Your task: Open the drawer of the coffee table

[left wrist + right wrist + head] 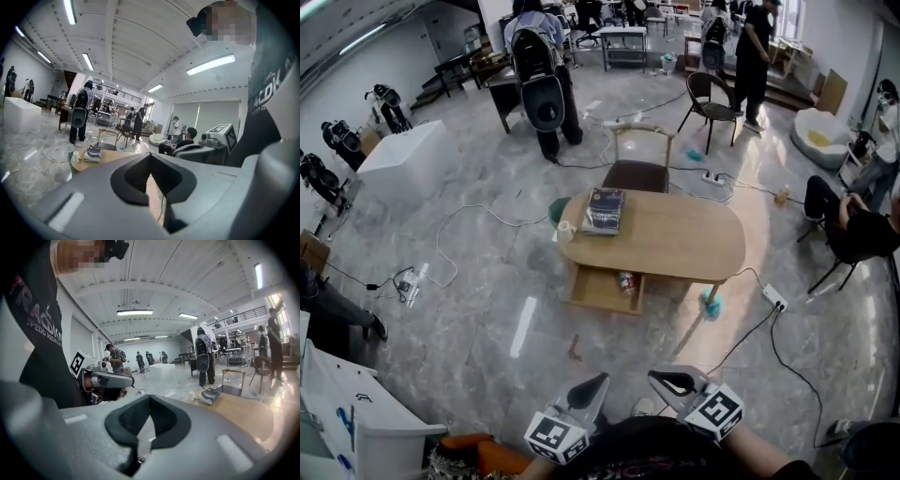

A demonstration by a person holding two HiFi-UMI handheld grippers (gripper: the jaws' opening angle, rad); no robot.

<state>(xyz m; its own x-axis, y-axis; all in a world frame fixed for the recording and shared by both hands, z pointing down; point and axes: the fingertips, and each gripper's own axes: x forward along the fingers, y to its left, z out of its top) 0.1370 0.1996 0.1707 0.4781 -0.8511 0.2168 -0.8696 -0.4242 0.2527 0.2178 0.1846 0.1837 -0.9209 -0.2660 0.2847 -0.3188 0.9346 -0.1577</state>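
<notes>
The oval wooden coffee table stands mid-floor, a few steps ahead of me. Its drawer is pulled out at the front left, with a can lying in it. A stack of books and a white cup sit on the top. My left gripper and right gripper are held close to my body, far from the table, both shut and empty. In the left gripper view the table lies far beyond the shut left gripper. In the right gripper view the table is to the right of the shut right gripper.
A chair stands behind the table. A power strip and cables trail on the floor at the right, and a small object lies before the drawer. A white block is at the left. A seated person is at the right.
</notes>
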